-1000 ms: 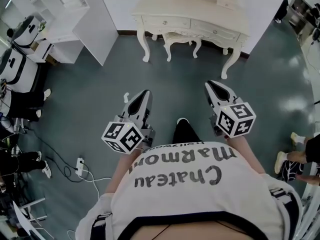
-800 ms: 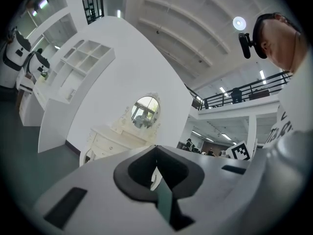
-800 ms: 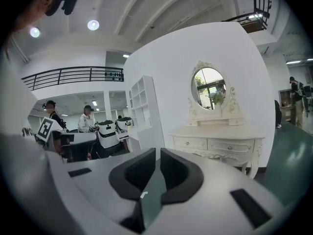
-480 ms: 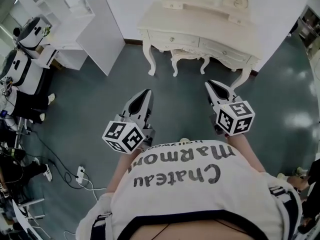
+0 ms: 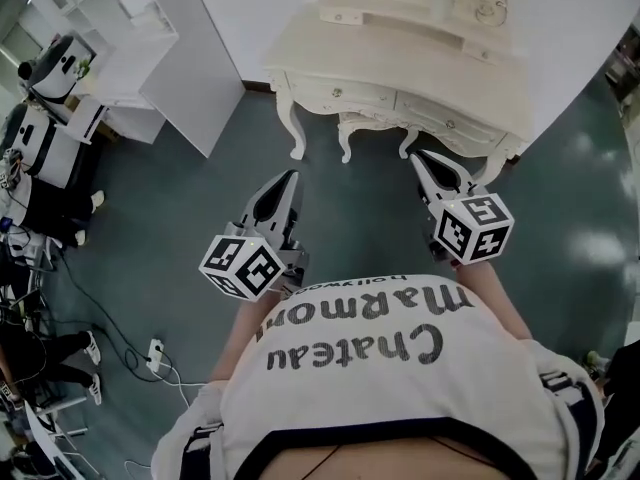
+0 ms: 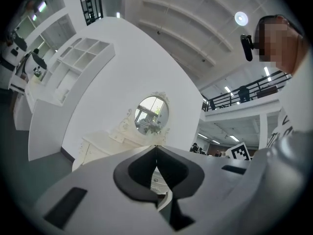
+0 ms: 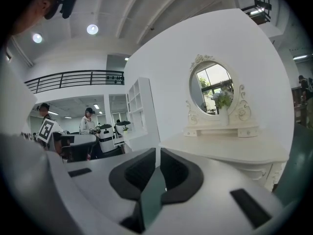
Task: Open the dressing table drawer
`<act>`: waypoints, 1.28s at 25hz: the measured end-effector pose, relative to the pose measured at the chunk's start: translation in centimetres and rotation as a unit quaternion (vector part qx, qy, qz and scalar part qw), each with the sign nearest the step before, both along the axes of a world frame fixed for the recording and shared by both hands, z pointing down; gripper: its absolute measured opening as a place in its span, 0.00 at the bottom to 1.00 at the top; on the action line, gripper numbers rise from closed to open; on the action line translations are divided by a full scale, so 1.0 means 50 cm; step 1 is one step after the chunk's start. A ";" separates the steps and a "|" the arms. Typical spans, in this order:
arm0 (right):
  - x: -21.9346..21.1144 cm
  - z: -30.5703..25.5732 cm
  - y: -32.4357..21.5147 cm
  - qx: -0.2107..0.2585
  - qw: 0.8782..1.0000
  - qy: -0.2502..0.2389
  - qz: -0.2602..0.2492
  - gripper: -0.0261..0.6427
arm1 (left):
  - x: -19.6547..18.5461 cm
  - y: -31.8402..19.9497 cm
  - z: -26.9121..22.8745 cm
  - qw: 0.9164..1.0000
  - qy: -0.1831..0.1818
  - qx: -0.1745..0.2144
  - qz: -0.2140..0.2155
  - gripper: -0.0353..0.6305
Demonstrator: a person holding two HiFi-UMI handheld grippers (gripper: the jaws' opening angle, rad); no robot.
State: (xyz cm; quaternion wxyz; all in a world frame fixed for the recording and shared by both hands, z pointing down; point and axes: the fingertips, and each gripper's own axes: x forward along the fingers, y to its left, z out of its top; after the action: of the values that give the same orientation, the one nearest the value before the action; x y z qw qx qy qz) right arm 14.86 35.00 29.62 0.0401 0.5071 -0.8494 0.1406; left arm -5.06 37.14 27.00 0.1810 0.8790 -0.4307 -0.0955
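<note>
Cream carved dressing-table drawer [image 5: 345,95] is shut and beyond reach, so my left tongs [image 5: 290,175] and right tongs [image 5: 419,156] point toward it closed and empty.

The head view's top edge cuts off the back of the dressing table [image 5: 400,48]; the knobs [image 5: 337,93] on its drawer [image 5: 352,98] show only as specks.

Dull grey-green polished floor [image 5: 180,178] beneath and ahead of the left gripper [image 5: 290,176], with pale glare patches out to the right of the right gripper [image 5: 421,156]. Tall white open-shelved cabinet [image 5: 110,28] well to the left of the left gripper, beside a plain white wall [image 5: 270,13]. White power strip [image 5: 153,353] with loose cables behind and to its left. High above both: white beamed ceiling [image 6: 186,38], round ceiling lamps [image 7: 93,29], black-railed upper gallery [image 7: 73,77]
</note>
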 end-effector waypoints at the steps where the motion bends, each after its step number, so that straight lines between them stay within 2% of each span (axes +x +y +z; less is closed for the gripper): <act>1: 0.005 0.006 -0.011 -0.002 1.000 0.000 0.001 0.11 | 0.004 -0.013 0.003 1.000 0.006 -0.004 0.000 0.09; 11: 0.019 0.054 -0.105 -0.030 1.000 -0.005 0.004 0.11 | 0.008 -0.118 0.033 1.000 0.000 -0.019 -0.006 0.09; 14: 0.021 0.065 -0.147 -0.032 0.999 -0.005 0.013 0.11 | 0.013 -0.173 0.043 1.000 -0.004 -0.022 0.006 0.09; 20: 0.027 0.074 -0.259 -0.034 0.998 0.038 0.038 0.11 | 0.037 -0.324 0.030 0.998 -0.015 -0.024 0.048 0.09; 25: 0.000 0.075 -0.394 -0.052 0.997 -0.009 0.055 0.11 | 0.025 -0.468 0.026 0.997 -0.017 -0.027 0.075 0.09; 28: -0.031 0.063 -0.473 -0.051 0.997 -0.034 0.055 0.11 | 0.000 -0.551 0.029 0.996 -0.026 -0.033 0.076 0.09; 32: -0.070 0.047 -0.566 -0.039 0.997 -0.051 0.051 0.11 | -0.040 -0.643 0.016 0.997 -0.017 -0.024 0.075 0.09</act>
State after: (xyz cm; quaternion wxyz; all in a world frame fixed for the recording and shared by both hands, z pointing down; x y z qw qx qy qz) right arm 11.36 6.69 31.99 0.0089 0.5403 -0.8169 0.2014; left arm -7.04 5.01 27.80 0.2015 0.9056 -0.3689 -0.0566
